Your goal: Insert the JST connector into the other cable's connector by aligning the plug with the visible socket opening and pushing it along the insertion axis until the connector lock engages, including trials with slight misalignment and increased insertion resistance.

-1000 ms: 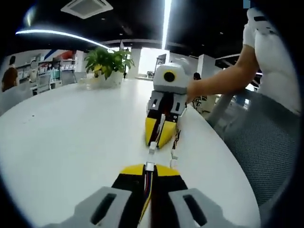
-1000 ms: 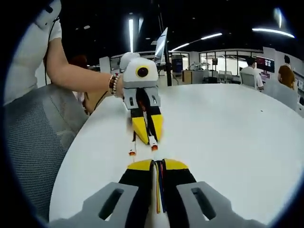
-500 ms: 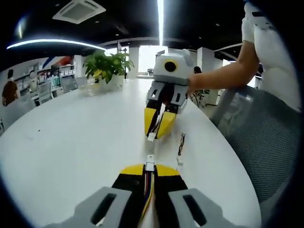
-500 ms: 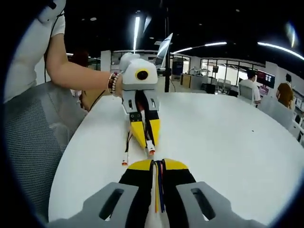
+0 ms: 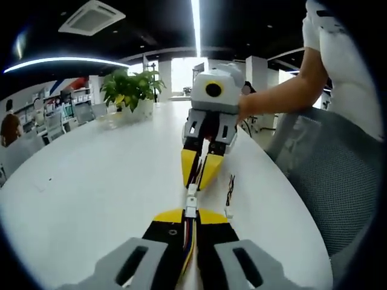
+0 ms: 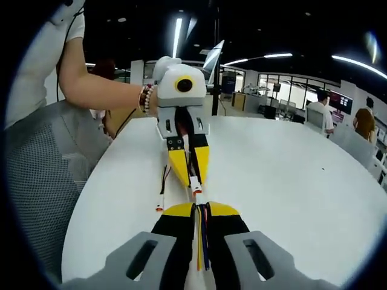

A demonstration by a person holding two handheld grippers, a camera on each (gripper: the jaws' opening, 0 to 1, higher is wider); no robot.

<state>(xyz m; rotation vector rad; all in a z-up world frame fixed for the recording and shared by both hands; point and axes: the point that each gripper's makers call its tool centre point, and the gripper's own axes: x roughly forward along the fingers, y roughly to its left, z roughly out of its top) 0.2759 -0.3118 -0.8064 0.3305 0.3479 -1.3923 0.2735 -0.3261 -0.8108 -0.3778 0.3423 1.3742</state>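
The two connectors have closed the gap and are now meeting tip to tip above the white table [image 5: 91,181]. The left gripper [image 5: 190,215] is pinching its white connector [image 5: 191,211]; the right gripper [image 6: 198,208] is clamping its cable [image 6: 201,235], whose plug [image 5: 192,190] is touching it.

gap closed: your right gripper [image 5: 199,181] came in toward left gripper [image 6: 196,184] | the two white connectors [image 5: 191,201] now touch end to end, apart before | mated or not: can't tell
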